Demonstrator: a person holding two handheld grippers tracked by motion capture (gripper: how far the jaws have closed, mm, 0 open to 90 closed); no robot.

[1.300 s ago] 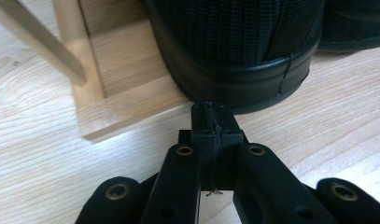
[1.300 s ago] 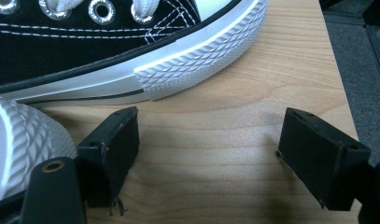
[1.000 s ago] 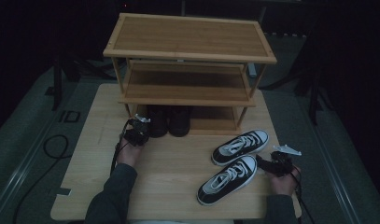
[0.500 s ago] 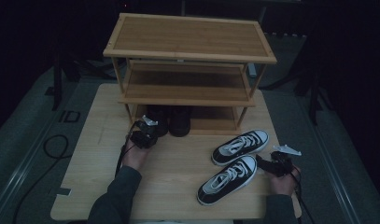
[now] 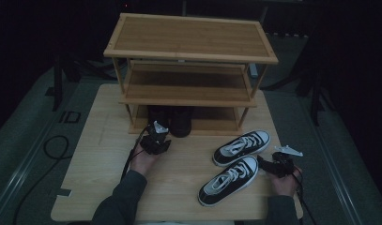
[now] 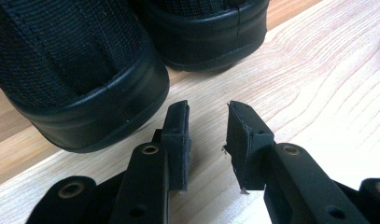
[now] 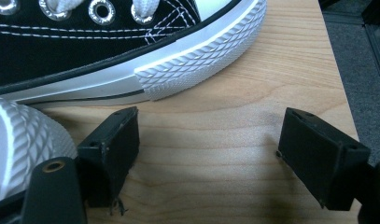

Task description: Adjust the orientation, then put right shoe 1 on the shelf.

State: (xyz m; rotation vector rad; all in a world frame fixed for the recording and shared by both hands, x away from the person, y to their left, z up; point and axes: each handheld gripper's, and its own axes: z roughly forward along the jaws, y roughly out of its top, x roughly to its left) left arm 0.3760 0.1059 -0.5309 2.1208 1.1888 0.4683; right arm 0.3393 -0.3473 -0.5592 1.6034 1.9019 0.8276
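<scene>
The black shoes (image 5: 172, 120) stand side by side on the bottom shelf of the rack (image 5: 188, 51), at the centre of the high view. My left gripper (image 5: 156, 139) sits just below them; its jaws have just been opening, with nothing between them, and its pads (image 6: 176, 135) are near the heel. My right gripper (image 5: 275, 165), at the lower right, has wide-open jaws beside the sneakers (image 5: 235, 161) on the table (image 5: 95, 154).

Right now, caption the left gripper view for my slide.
Left gripper, jaws just opening and empty, faces two black shoes' heels above the wooden table.
</scene>
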